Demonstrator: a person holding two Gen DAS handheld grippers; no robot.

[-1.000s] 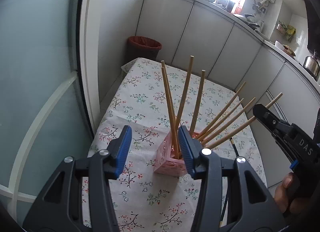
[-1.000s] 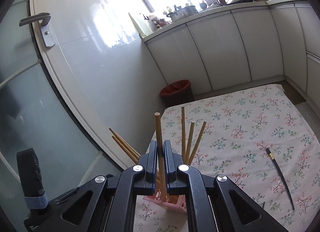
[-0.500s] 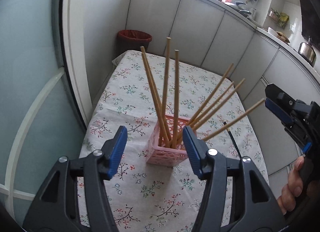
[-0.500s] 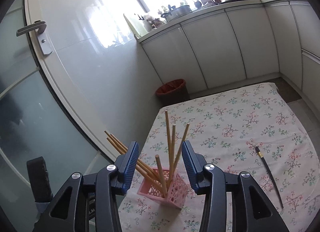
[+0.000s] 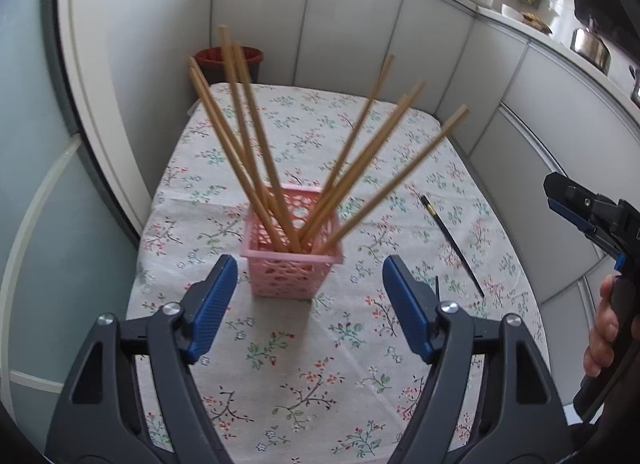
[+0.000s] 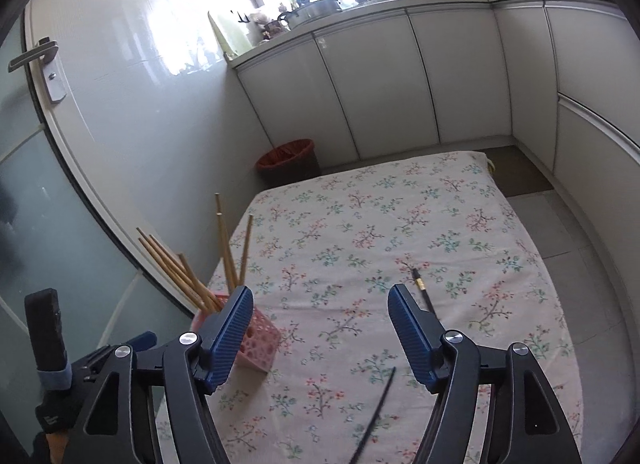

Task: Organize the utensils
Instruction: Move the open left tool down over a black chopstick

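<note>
Right gripper (image 6: 320,328) has let go of a wooden chopstick, which now stands in the pink basket (image 5: 294,264); jaws just opening, wide, empty. Left gripper (image 5: 308,304) jaws also just widening, empty, basket at 12 o'clock beyond them. Two black chopsticks (image 6: 424,296) on the cloth (image 6: 400,224) look next.

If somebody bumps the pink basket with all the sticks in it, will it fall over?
Probably easily. The pink basket looks small, thin and full of holes, so likely light. The wooden chopsticks stand far above its rim and lean outward, which may help it tip.
</note>
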